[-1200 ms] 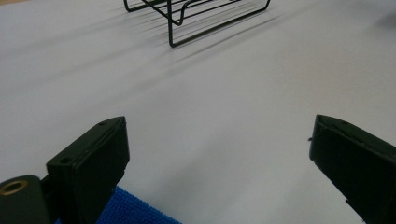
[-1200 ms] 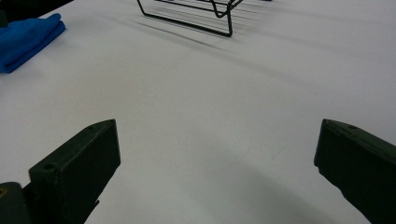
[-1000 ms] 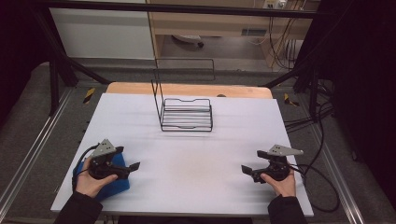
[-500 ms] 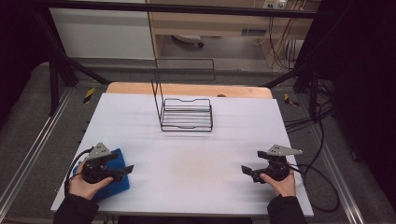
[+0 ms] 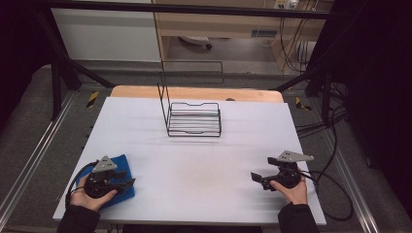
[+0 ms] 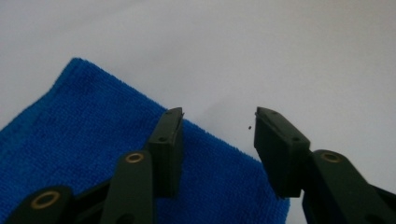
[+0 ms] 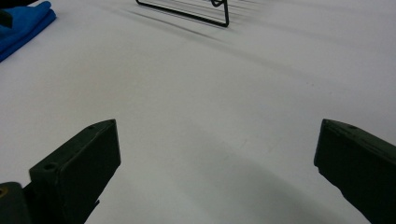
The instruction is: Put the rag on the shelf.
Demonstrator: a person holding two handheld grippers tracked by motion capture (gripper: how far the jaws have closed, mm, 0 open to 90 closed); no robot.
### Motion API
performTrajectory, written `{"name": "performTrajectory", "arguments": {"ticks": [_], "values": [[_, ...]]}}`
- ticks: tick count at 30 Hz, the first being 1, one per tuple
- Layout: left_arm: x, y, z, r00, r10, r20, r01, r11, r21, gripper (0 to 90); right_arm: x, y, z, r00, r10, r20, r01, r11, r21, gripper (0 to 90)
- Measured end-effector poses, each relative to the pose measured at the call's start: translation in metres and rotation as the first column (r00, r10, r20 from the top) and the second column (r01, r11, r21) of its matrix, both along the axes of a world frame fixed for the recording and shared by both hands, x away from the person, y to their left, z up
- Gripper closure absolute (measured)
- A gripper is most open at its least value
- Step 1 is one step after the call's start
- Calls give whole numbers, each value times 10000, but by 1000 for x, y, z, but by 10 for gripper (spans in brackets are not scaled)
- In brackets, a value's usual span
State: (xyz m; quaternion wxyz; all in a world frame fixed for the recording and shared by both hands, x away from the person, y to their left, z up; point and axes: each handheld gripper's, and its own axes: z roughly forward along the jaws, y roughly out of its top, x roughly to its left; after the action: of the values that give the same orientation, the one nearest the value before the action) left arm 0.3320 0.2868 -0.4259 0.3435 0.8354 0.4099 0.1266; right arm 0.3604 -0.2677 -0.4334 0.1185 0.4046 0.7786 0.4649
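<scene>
A blue cloth [image 5: 121, 182] is seen lying flat at the near left corner of the white table [image 5: 204, 160], with the left gripper [image 6: 217, 135] held low over its edge, jaws spread and nothing yet pinched between them. The right gripper [image 5: 256, 177] is rested well apart at the near right, jaws wide and empty. The wire rack [image 5: 193, 119] at the far middle is left bare; the work is judged barely begun.
</scene>
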Motion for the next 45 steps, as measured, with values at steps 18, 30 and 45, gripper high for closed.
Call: {"name": "performTrajectory", "arguments": {"ticks": [18,30,45], "values": [[-7,-11,-13,9988,270,-396,-247,9981,568,701,0,0,0,10000,-7,20,7,10000,53,10],[-7,-13,-14,9994,309,-127,-294,9942,1037,865,0,-1,1,10000,-7,47,6,9999,105,10],[-3,7,-4,9988,381,-292,-403,9961,-789,885,0,-1,1,10000,29,29,-29,9999,140,10]]}}
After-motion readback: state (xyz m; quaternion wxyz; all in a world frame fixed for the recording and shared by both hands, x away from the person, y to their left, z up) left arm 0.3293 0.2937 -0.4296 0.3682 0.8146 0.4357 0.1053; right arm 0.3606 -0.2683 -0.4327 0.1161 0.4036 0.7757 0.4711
